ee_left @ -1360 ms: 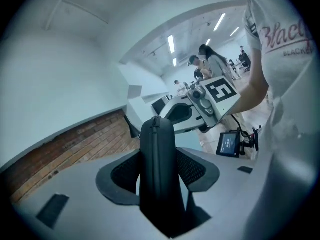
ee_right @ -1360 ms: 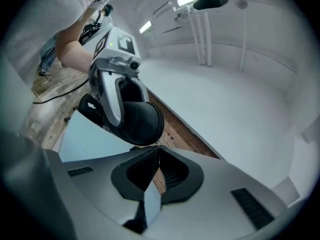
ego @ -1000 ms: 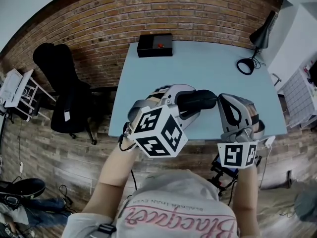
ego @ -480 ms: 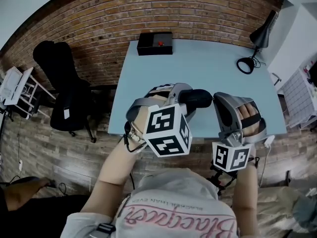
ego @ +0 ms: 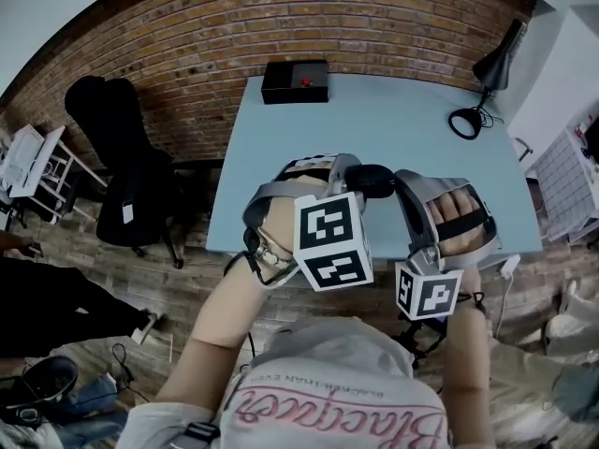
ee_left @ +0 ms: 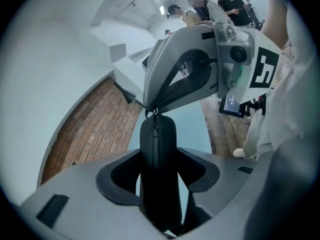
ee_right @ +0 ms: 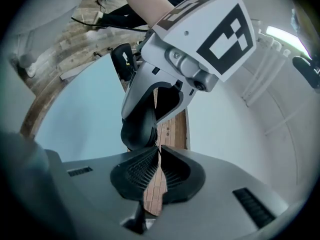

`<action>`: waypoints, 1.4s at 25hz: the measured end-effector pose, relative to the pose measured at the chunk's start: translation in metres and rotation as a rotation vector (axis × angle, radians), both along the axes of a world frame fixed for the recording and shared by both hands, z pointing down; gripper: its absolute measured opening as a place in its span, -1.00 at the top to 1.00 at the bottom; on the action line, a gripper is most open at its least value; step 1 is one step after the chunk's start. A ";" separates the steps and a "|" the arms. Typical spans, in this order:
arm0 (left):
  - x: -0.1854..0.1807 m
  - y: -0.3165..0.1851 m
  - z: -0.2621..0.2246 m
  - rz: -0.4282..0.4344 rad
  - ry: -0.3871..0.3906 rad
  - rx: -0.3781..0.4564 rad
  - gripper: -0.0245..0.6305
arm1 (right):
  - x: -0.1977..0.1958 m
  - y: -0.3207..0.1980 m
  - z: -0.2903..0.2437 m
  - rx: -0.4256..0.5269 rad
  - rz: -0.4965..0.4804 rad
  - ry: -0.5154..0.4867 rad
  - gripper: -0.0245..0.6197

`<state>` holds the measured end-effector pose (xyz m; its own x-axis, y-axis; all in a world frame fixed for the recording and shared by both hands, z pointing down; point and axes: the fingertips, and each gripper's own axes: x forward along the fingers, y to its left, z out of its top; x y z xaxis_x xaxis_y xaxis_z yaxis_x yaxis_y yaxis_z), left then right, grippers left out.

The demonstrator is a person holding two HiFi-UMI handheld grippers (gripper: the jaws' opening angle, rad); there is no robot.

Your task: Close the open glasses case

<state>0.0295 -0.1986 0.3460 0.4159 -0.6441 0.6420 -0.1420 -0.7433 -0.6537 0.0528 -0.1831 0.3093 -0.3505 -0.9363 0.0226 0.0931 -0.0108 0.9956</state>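
A black zip-up glasses case (ego: pixel 375 181) is held in the air over the near edge of the light blue table (ego: pixel 374 120). My left gripper (ego: pixel 360 185) is shut on it; in the left gripper view the case (ee_left: pixel 157 169) stands between the jaws, filling the gap. My right gripper (ego: pixel 401 183) meets the case's free end from the right. Its jaws are pressed together at the small zipper pull (ee_left: pixel 153 115). In the right gripper view the rounded case end (ee_right: pixel 139 129) sits just past my right gripper (ee_right: pixel 157 151). Whether the case's seam is closed is hidden.
A black box with a red button (ego: pixel 294 82) stands at the table's far edge. A black desk lamp (ego: pixel 487 73) is at the far right corner. A black office chair (ego: pixel 122 166) stands left of the table. People stand far behind in the left gripper view.
My right gripper has moved left along the case toward the left gripper, so less of the case shows between them. Both hands have drifted slightly right and up.
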 end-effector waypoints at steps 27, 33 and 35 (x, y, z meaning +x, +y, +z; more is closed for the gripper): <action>-0.003 -0.009 -0.001 -0.026 0.587 -0.145 0.22 | -0.002 0.000 -0.027 -0.336 -0.137 -0.767 0.82; -0.003 -0.016 -0.022 -0.054 0.839 -0.089 0.22 | 0.024 -0.011 -0.037 -0.470 -0.160 -1.181 0.82; -0.003 -0.019 -0.028 -0.071 0.915 -0.076 0.22 | 0.033 -0.015 -0.030 -0.506 -0.155 -1.242 0.82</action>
<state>0.0270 -0.2180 0.3177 0.7433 -0.6574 0.1241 -0.6269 -0.7492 -0.2138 0.0857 -0.1979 0.2792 -0.4917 -0.8689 -0.0563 -0.8338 0.4512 0.3180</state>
